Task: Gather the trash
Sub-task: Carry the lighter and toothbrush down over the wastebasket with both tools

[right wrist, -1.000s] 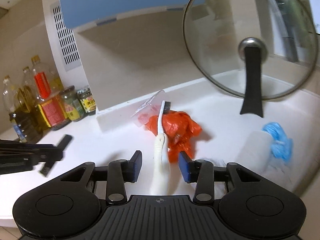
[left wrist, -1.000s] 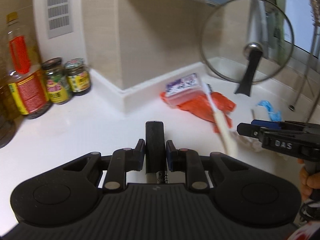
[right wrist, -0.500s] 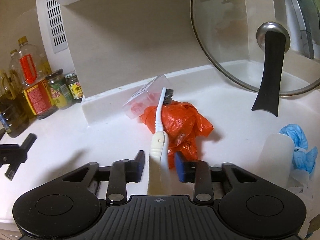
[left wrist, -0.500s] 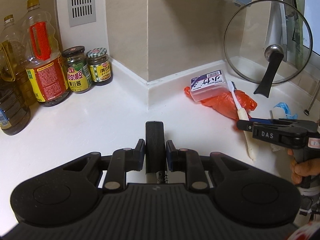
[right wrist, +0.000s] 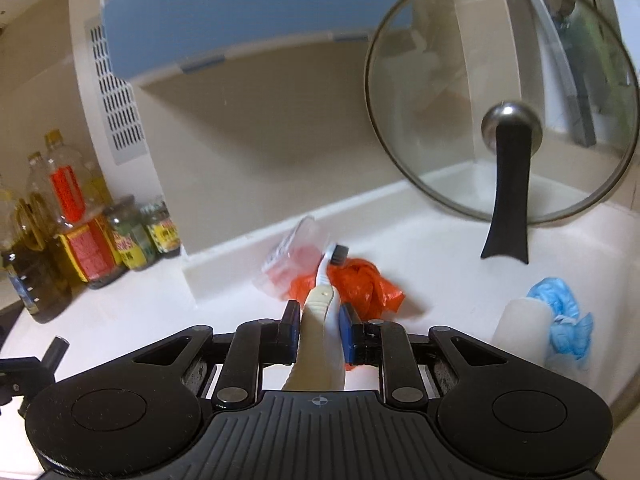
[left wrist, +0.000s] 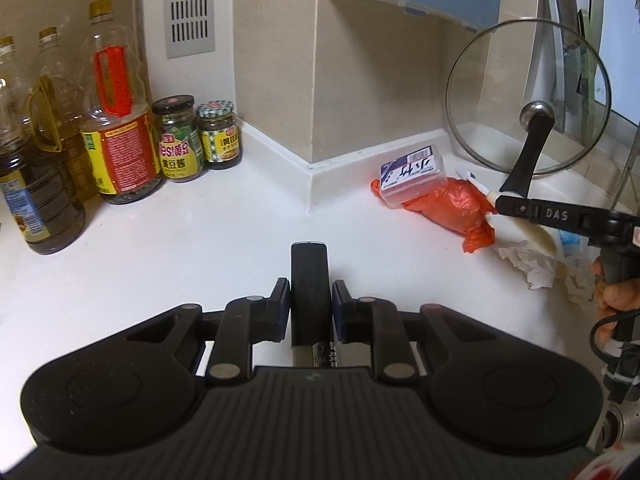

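Right gripper [right wrist: 319, 320] has just closed its jaws on the toothbrush [right wrist: 322, 316], lifted above the orange bag [right wrist: 360, 284], long axis pointing away; left gripper [left wrist: 311, 300], well apart, clamps a black handle [left wrist: 309, 280]

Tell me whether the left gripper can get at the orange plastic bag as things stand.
Probably not yet. The left gripper is already shut on a black handle, so it has no free jaws. The counter toward the orange plastic bag looks bare, but the right gripper's toothbrush hangs over the bag's far side.
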